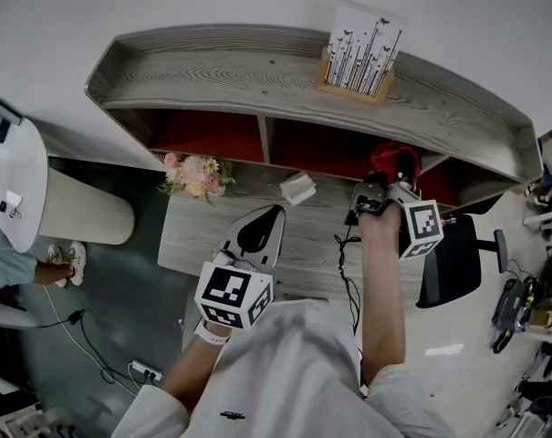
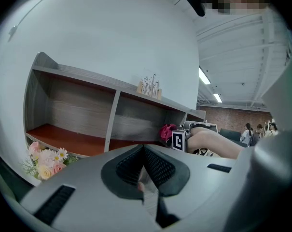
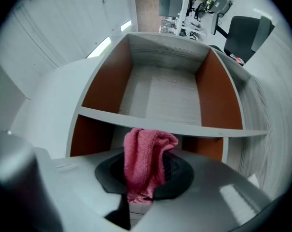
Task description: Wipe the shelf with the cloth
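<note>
Pink-red terry cloth (image 3: 145, 163): bunched and pinched between the pads of the right gripper (image 3: 146, 170), whose jaws are clenched on its lower end. Its long axis runs along the jaws, with the folded, rounded top pointing at the shelf (image 3: 170, 122). The tail end is lost in the gap between the pads.

Position, head view: the cloth (image 1: 394, 161) sits at the front edge of the shelf's (image 1: 257, 76) lower tier, by the upright toward its right end. Whether it touches the board cannot be told. The right gripper (image 1: 382, 194) is mostly covered by its marker cube and the person's forearm.

Left gripper (image 2: 143, 151): jaws pressed together with nothing between them, held over the desk (image 1: 203, 235) near its front edge (image 1: 257, 231), well apart from the shelf.

Shelf: grey wood-grain boards, with orange-red inner faces to the compartments.

Top board, right half: printed card (image 1: 359, 53) upright in a wooden holder.

Desk, back edge: flowers (image 1: 195, 174) at the left corner and a small white box (image 1: 297, 188) near the middle. Black cables (image 1: 347, 263) trail toward the front.

Right of the desk: office chair (image 1: 453, 263), partly hidden.
</note>
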Demonstrator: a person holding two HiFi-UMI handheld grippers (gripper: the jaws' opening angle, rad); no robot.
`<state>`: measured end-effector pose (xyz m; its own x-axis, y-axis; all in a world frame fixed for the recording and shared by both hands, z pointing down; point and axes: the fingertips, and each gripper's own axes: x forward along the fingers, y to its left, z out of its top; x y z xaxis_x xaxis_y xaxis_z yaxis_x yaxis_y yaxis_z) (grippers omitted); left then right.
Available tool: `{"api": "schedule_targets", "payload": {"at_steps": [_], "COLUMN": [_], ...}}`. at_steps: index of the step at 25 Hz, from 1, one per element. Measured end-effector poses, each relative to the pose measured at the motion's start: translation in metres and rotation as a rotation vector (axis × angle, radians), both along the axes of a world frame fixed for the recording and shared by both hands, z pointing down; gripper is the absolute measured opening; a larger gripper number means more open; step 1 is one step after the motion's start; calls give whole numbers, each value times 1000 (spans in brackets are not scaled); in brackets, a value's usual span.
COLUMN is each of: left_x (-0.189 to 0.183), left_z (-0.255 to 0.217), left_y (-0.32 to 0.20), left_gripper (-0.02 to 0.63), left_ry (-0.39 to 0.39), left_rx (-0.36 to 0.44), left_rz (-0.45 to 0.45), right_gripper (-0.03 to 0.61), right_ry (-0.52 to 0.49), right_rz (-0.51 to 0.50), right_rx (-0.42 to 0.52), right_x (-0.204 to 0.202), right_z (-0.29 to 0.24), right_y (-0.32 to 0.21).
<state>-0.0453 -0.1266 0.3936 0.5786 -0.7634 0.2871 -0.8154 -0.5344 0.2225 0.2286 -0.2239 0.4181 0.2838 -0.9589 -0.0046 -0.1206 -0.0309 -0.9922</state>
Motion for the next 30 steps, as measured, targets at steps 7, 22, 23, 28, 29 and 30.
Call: {"api": "schedule_targets", "payload": {"at_steps": [7,22,23,28,29,30], "left_x": [-4,-7,-8,-7,-8,-8], "left_z": [1,0,0,-2,-2,-2], "left_y": [-4,-3,-3,-1,-1,0], "left_gripper": [6,6,6,6,6,6], "left_ry": [5,12,11,12,12,12], "left_rx": [2,-1,-1,4,4,5], "left_rz": [-13,-19,-19,-16,-16,-16], "right_gripper": [78,78,78,78,78,78], "right_ry": [142,734,768,851,860,869], "right_rz": [-8,-58,-73,-147,-159,-171], "right_rx": [106,59,47,21,21,21], "right_x": [-2,-24,-29,-47,-51,-56], "right_z": [-44,-95,-96,-91,-91,-91], "right_y": [1,-9,-11,-19,-21,-22]}}
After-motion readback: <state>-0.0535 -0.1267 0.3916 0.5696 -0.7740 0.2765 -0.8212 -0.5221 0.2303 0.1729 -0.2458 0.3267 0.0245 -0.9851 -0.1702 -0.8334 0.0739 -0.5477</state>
